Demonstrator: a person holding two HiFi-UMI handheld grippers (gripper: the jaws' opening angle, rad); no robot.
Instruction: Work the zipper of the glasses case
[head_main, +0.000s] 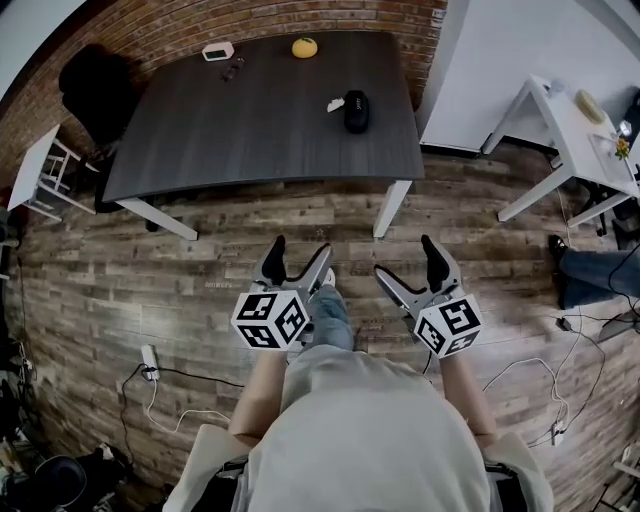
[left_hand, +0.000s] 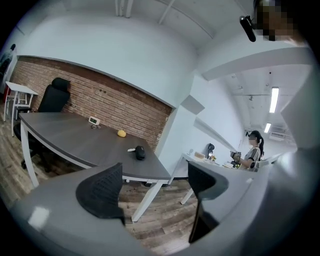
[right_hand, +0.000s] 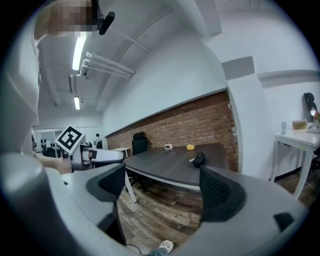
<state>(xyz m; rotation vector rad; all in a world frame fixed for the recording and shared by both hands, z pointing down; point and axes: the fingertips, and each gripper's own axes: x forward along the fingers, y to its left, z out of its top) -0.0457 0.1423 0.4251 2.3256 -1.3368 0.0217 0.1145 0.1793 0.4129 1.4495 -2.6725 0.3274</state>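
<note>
The black glasses case (head_main: 356, 110) lies near the right side of the dark table (head_main: 230, 130), with a small white piece (head_main: 335, 104) beside it. It shows far off in the left gripper view as the glasses case (left_hand: 140, 152) and in the right gripper view as the glasses case (right_hand: 199, 159). Both grippers hang in front of the person, well short of the table. My left gripper (head_main: 298, 257) and right gripper (head_main: 408, 259) stand open with nothing between their jaws. In the right gripper view the left gripper (right_hand: 95, 156) shows at the left.
On the table's far side sit a yellow fruit (head_main: 304, 47), a small white clock (head_main: 217, 50) and a dark small item (head_main: 232, 70). A black office chair (head_main: 95, 85) stands at the table's left end. White desks (head_main: 570, 130) stand to the right; cables (head_main: 160, 385) lie on the wood floor. A person (left_hand: 254, 150) stands far off.
</note>
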